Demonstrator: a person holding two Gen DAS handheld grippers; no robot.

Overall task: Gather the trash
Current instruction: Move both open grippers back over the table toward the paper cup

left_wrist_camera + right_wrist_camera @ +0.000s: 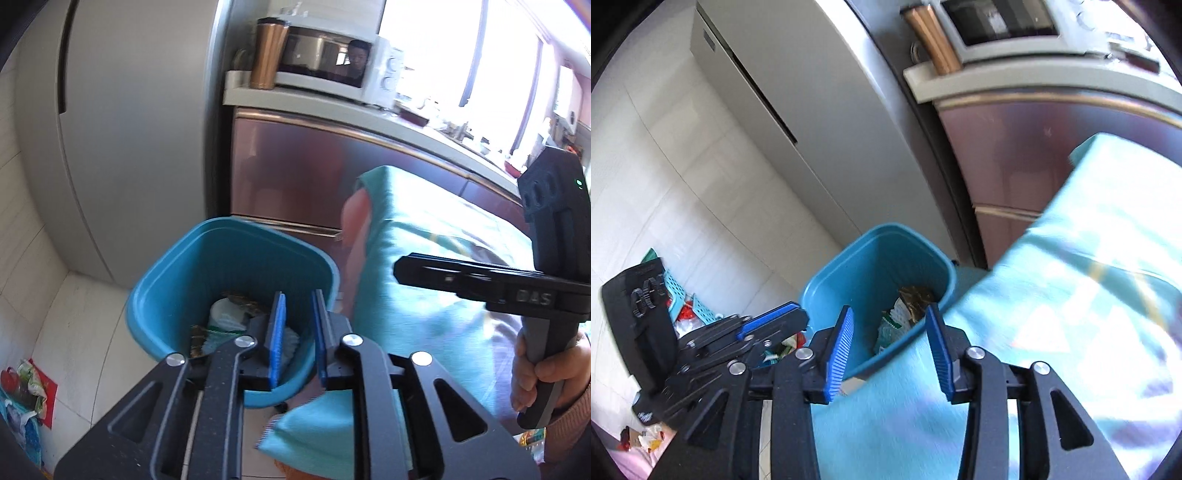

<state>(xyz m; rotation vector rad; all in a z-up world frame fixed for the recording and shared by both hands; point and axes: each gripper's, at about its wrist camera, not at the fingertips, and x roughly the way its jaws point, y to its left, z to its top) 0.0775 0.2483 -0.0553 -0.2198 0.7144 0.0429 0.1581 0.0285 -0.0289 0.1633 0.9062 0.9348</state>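
A blue trash bin (173, 280) stands on the floor by the table corner. Crumpled wrappers and white paper (227, 314) lie in its bottom. My left gripper (299, 306) hovers over the bin's near rim, its blue pads a narrow gap apart with nothing between them. In the right wrist view the same bin (849, 273) holds the wrappers (905, 306). My right gripper (889, 321) hangs above it, open and empty. The left gripper (775, 317) shows beside it on the left. A hand holds the right gripper (402, 267) at the right.
A teal cloth (424, 258) covers the table right of the bin. Behind stand a grey fridge (122, 129) and a cabinet with a microwave (332, 62) and copper tumbler (267, 55). More litter (22, 387) and a teal basket (679, 295) lie on the floor at the left.
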